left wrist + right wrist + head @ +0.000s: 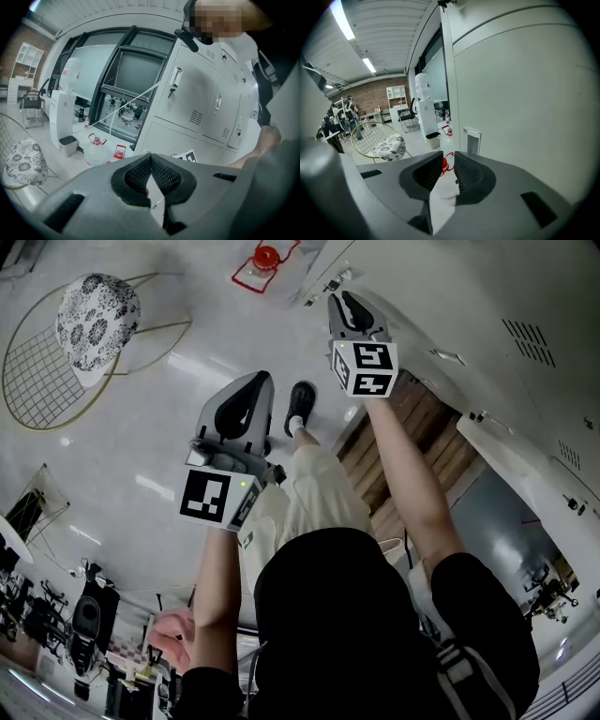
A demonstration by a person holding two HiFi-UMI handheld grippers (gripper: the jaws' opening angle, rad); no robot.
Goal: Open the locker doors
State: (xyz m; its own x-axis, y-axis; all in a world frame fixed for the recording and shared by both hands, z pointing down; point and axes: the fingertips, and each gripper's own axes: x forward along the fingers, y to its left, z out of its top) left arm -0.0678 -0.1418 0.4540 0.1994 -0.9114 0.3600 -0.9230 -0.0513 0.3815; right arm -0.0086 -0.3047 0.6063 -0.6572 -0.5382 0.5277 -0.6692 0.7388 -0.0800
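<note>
A row of white lockers runs along the right in the head view. My right gripper is held up close to them. In the right gripper view its jaws stand a little apart, open, with nothing between them, and a white locker door with a metal handle lies just ahead. My left gripper hangs lower and further left, away from the lockers. Its jaws are shut and hold nothing. In the left gripper view, locker doors with handles stand to the right.
On the floor to the left are a wire chair with a patterned cushion and a red-capped water jug. A white water dispenser and a small bin stand by the window. A white door panel juts out at lower right beside brown planks.
</note>
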